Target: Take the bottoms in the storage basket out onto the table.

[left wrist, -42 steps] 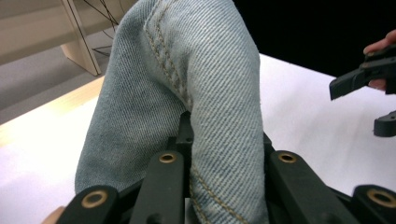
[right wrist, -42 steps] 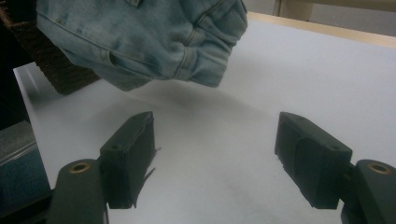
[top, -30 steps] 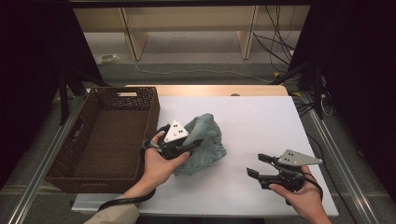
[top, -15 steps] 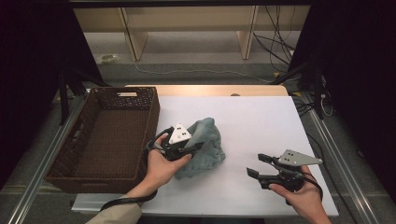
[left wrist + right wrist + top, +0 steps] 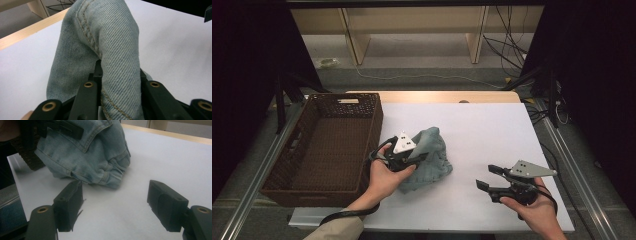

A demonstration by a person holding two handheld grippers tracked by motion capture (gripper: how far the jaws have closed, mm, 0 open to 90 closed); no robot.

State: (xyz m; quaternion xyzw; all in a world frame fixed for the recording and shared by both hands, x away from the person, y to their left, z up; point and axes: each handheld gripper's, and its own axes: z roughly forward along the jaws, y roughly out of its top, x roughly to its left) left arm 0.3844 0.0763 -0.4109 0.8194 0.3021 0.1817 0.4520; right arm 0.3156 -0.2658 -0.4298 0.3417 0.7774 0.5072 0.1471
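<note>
A crumpled pale-blue denim garment (image 5: 434,152) lies bunched on the white table (image 5: 492,125), just right of the basket. My left gripper (image 5: 421,158) is shut on a fold of it, and the left gripper view has the seamed denim (image 5: 110,45) pinched between the black jaws (image 5: 120,75) and rising above them. My right gripper (image 5: 487,176) rests low near the table's front right with its jaws wide open and nothing between them. It points at the denim heap (image 5: 92,155), which lies a short way beyond its fingertips (image 5: 115,195).
A dark brown wicker basket (image 5: 374,125), with nothing in it, stands at the table's left, close to my left hand. Bare white tabletop stretches right of and behind the garment. Beyond the far edge are wooden shelf legs (image 5: 474,35) and cables on the floor.
My left hand has shifted slightly toward the near edge with the denim in its jaws. The right gripper has kept still.
</note>
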